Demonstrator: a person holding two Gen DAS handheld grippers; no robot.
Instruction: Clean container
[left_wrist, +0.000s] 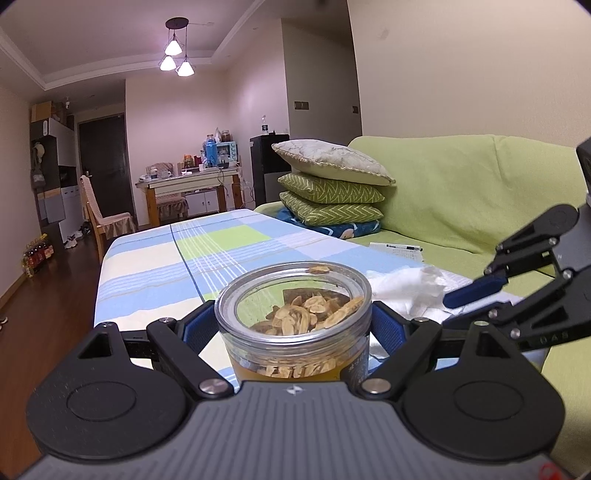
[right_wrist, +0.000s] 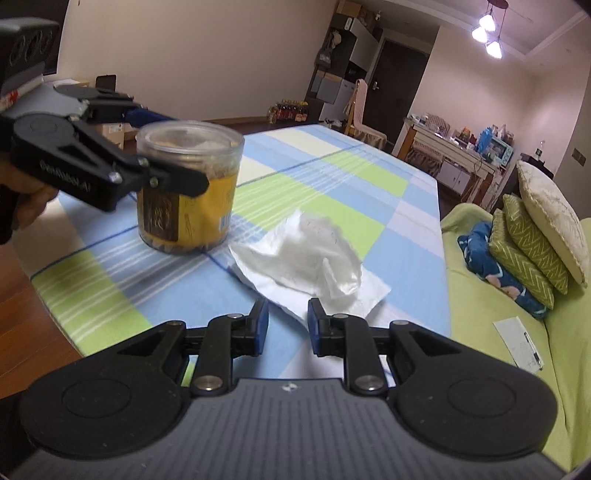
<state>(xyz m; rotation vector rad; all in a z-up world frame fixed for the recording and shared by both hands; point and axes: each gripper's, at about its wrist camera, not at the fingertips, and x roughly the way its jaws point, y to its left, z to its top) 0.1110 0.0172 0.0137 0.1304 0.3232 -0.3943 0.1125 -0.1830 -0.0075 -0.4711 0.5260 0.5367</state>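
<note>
A clear plastic jar (left_wrist: 293, 321) with a yellow label holds dried slices and has no lid. It stands on the checked tablecloth (right_wrist: 332, 173). My left gripper (left_wrist: 293, 328) is shut on the jar, one blue pad on each side; it also shows in the right wrist view (right_wrist: 159, 147) around the jar (right_wrist: 188, 192). A crumpled white tissue (right_wrist: 310, 254) lies on the cloth just right of the jar. My right gripper (right_wrist: 288, 325) is open and empty, hovering at the tissue's near edge. It shows in the left wrist view (left_wrist: 476, 291) beside the tissue (left_wrist: 410, 291).
A green sofa (left_wrist: 461, 192) runs along the table's right side, with stacked cushions (left_wrist: 332, 184) and a notepad with pen (right_wrist: 521, 343) on it. A chair (left_wrist: 107, 210) and a cluttered side table (left_wrist: 188, 181) stand beyond the table's far end.
</note>
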